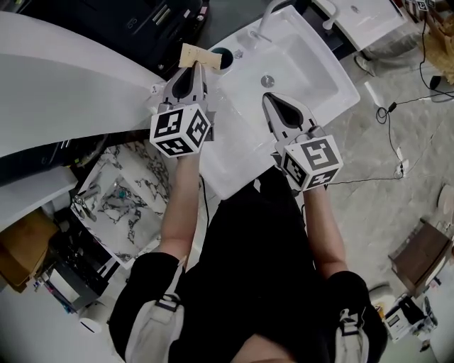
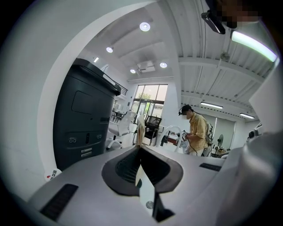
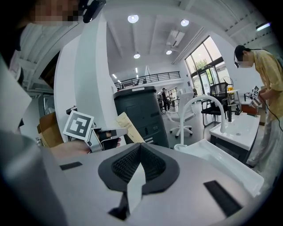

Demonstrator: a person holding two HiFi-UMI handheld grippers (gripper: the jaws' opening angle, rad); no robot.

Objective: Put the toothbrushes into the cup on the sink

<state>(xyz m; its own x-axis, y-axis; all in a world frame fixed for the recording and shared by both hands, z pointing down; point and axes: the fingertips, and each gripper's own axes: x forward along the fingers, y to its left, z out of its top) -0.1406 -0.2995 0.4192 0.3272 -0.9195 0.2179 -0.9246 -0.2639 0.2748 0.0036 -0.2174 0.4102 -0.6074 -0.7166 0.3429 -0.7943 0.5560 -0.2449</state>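
A flat tan toothbrush pack [image 1: 196,55] sticks up from my left gripper [image 1: 193,68], which is shut on it at the white sink's [image 1: 234,152] left rim. In the left gripper view the pack [image 2: 139,127] shows as a thin edge between the closed jaws of the left gripper [image 2: 140,148]. A dark round cup [image 1: 222,58] stands on the sink ledge just right of the pack, beside the faucet [image 1: 264,20]. My right gripper [image 1: 272,101] hovers over the basin near the drain [image 1: 267,81], shut with nothing in it. The right gripper view looks past the right gripper [image 3: 140,148] at the pack [image 3: 128,128].
A black cabinet [image 1: 142,21] and a curved white counter [image 1: 64,78] lie left of the sink. A marble-patterned basin [image 1: 124,195] sits lower left. Another white sink [image 1: 369,18] is at the top right, with cables [image 1: 394,106] on the floor. A person in yellow [image 2: 197,130] stands far off.
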